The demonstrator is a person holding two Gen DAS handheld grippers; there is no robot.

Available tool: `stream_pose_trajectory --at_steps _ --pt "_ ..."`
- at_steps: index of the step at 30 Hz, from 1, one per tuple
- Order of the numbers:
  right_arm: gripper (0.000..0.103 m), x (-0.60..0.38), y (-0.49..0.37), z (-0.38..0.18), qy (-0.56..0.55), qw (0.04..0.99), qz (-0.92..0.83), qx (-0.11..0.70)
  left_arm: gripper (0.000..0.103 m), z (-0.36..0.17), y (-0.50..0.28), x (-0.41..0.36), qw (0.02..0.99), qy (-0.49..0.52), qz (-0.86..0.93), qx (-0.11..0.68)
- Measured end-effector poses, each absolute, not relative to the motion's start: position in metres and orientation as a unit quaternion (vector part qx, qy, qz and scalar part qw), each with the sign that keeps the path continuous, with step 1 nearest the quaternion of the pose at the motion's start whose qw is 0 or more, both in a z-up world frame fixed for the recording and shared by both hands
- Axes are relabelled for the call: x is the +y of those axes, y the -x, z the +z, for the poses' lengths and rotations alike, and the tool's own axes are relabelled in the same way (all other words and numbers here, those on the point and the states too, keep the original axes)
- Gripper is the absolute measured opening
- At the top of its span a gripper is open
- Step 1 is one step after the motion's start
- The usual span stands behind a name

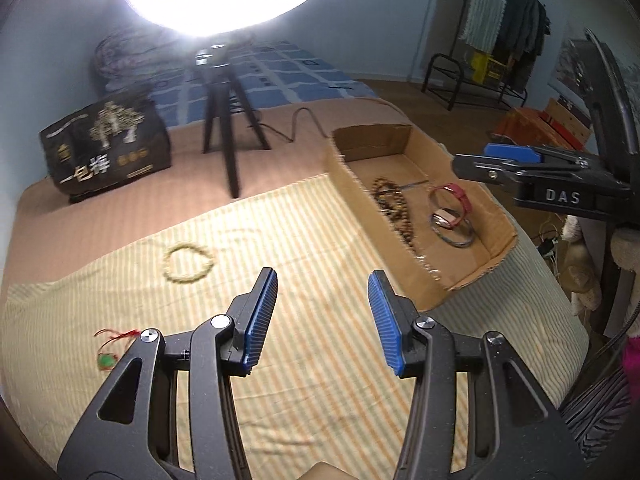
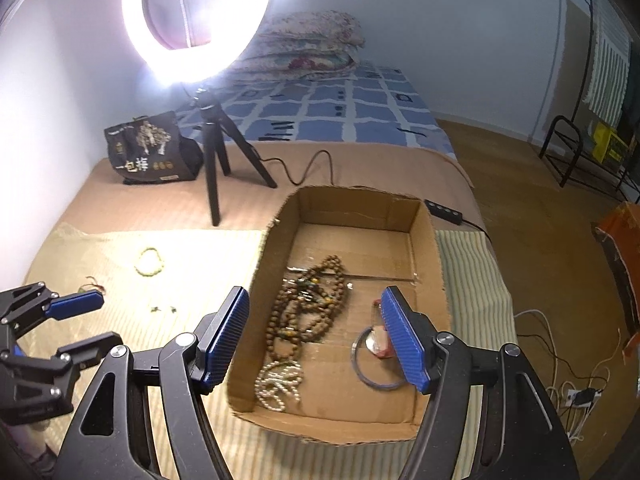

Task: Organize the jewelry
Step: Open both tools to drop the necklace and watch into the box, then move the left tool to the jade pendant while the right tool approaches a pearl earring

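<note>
My left gripper point(image 1: 322, 276) stands open and empty above the striped cloth point(image 1: 304, 360). A cream bead bracelet point(image 1: 188, 262) lies ahead of it to the left. A green pendant on a red cord point(image 1: 108, 354) is near the left finger. My right gripper point(image 2: 315, 292) hangs open over the cardboard box point(image 2: 352, 196), with nothing between its pads. Inside the box lie brown bead necklaces point(image 2: 312, 300), a pearl strand point(image 2: 280, 384), a dark bangle point(image 2: 374, 376) and a red watch point(image 1: 452, 196). The left gripper point(image 2: 96, 320) also shows at the left of the right wrist view.
A ring light on a black tripod point(image 2: 212, 168) stands behind the cloth, with a black printed bag point(image 2: 152, 152) to its left. A cable and a power strip point(image 2: 444, 208) lie behind the box. Two tiny green pieces point(image 2: 162, 309) rest on the cloth.
</note>
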State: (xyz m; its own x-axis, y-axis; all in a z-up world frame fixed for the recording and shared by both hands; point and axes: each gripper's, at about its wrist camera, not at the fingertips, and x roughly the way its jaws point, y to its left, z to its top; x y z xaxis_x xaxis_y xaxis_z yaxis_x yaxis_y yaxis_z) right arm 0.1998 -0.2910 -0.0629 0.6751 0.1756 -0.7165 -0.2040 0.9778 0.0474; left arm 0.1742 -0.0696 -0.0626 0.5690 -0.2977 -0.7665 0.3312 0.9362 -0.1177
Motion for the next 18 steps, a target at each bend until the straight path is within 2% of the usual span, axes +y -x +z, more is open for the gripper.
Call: stream_pose_trajectory --at_steps 18 --pt "0.068 -0.215 -0.194 -0.069 0.016 0.902 0.179 0.393 0.048 -0.062 -0.170 0.063 0.893 0.018 -0.085 0.441"
